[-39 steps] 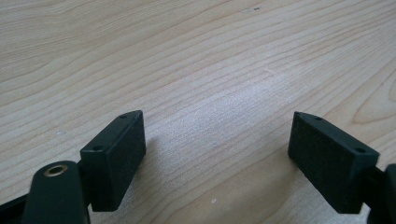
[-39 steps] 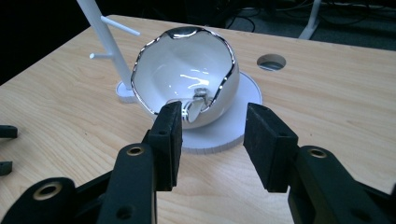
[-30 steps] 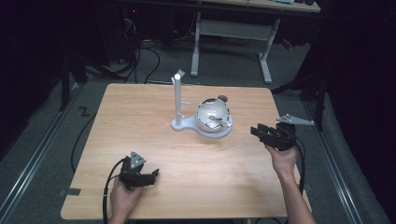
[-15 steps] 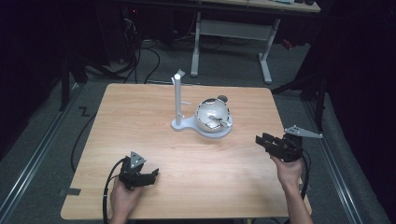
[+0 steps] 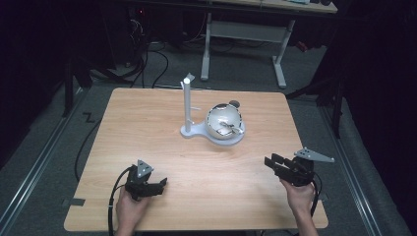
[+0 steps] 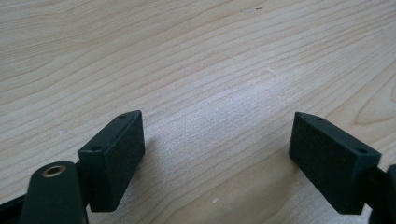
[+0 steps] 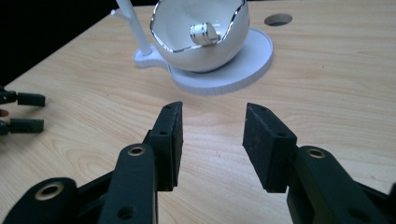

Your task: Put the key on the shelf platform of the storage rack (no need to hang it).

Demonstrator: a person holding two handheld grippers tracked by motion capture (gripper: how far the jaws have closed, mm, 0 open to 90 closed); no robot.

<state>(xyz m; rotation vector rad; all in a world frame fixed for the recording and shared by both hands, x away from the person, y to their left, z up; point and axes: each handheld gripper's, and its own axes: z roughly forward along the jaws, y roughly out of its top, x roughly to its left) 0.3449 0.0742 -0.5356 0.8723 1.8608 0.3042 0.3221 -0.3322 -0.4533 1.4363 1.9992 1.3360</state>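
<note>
A white bowl point(image 5: 224, 123) with a silver rim sat tilted on a flat white stand point(image 5: 212, 133) toward the far middle of the wooden surface point(image 5: 147, 123). A small silver-banded thing point(image 7: 204, 32) lay inside the bowl; what it was could not be told. A white post point(image 5: 187, 103) rose from the stand just left of the bowl, and a round hole point(image 7: 278, 19) in the surface lay just behind the bowl. The right claw point(image 5: 275, 164) hovered nearer the person and to the right of the bowl, jaws apart and empty, pointing toward it. The left claw point(image 5: 158, 185) rested well to the bowl's near left, jaws spread wide over bare wood, holding nothing.
</note>
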